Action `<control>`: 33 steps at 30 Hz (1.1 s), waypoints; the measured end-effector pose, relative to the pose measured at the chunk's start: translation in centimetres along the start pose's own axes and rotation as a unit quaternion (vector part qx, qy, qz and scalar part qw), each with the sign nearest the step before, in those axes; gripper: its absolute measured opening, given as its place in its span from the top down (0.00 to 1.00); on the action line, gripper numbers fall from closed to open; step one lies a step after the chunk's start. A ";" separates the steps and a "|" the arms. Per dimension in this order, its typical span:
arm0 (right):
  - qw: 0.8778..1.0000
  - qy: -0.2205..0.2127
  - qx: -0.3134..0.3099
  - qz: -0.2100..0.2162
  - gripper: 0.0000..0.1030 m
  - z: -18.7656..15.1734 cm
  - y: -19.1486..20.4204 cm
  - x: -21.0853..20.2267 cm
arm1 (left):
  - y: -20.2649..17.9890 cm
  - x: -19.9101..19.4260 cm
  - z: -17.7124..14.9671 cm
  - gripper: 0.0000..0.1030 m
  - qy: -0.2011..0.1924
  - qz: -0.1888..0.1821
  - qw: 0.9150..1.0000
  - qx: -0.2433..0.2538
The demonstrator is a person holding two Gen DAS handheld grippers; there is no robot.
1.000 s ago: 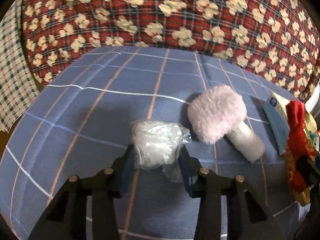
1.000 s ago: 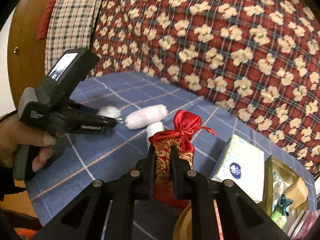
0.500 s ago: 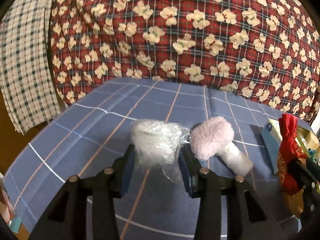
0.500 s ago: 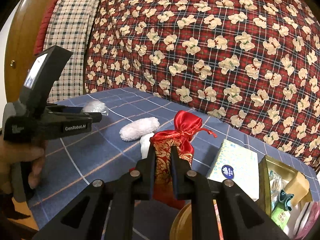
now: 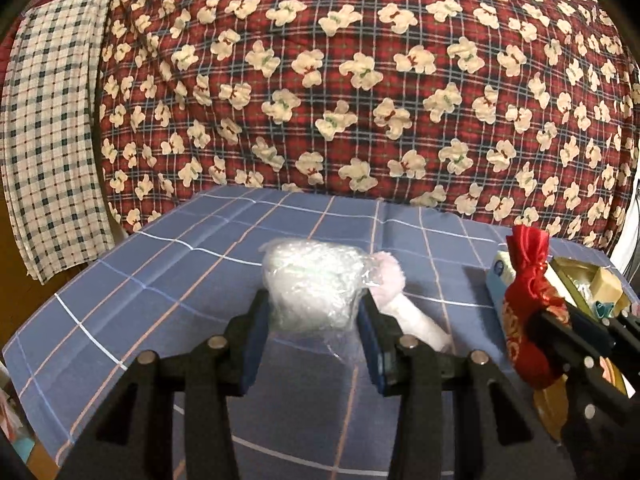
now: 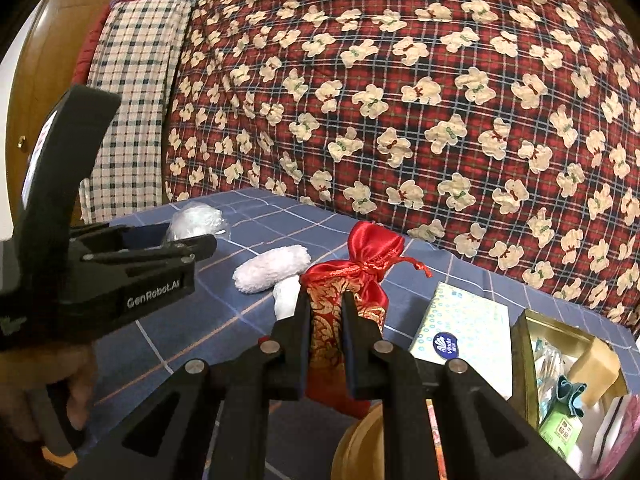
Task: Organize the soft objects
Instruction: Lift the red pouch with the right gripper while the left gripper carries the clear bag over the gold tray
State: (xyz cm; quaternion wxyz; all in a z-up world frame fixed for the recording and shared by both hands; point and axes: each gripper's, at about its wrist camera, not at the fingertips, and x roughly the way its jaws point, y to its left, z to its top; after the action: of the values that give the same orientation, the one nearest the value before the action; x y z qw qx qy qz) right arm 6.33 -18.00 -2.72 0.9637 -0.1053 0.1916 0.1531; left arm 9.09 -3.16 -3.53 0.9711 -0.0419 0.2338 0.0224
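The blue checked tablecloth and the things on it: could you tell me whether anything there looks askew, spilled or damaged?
Nothing looks spilled or damaged. The fluffy white mushroom-shaped plush toy lies on its side on the blue checked tablecloth, the only item askew. The crinkled clear plastic bundle and the red and gold satin drawstring pouch are each held in jaws.

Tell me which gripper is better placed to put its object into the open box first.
Right, probably. The right gripper is shut on the red satin pouch, and the open box lies close beside it. The left gripper holds the plastic-wrapped bundle farther away, beyond the plush mushroom.
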 end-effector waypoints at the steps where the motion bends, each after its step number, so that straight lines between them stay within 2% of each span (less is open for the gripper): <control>1: 1.000 -0.001 0.003 0.000 0.85 0.0 -0.1 0.0 | -0.2 -0.1 0.0 0.59 -0.001 0.000 1.000 0.001; 21: 0.999 -0.033 0.040 -0.002 0.85 -0.1 -1.4 -1.1 | -2.2 -1.7 -0.3 0.59 -0.036 0.013 0.999 0.015; 33: 0.996 -0.062 0.063 -0.008 0.85 -0.5 -2.3 -2.1 | -3.4 -2.5 -0.4 0.59 -0.061 0.003 0.998 0.022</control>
State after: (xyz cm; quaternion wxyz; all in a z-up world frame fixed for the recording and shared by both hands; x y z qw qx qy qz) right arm 5.10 -20.77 -2.00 0.9796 -0.0360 0.1402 0.1391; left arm 6.85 -6.64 -2.53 0.9842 -0.0181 0.1747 0.0226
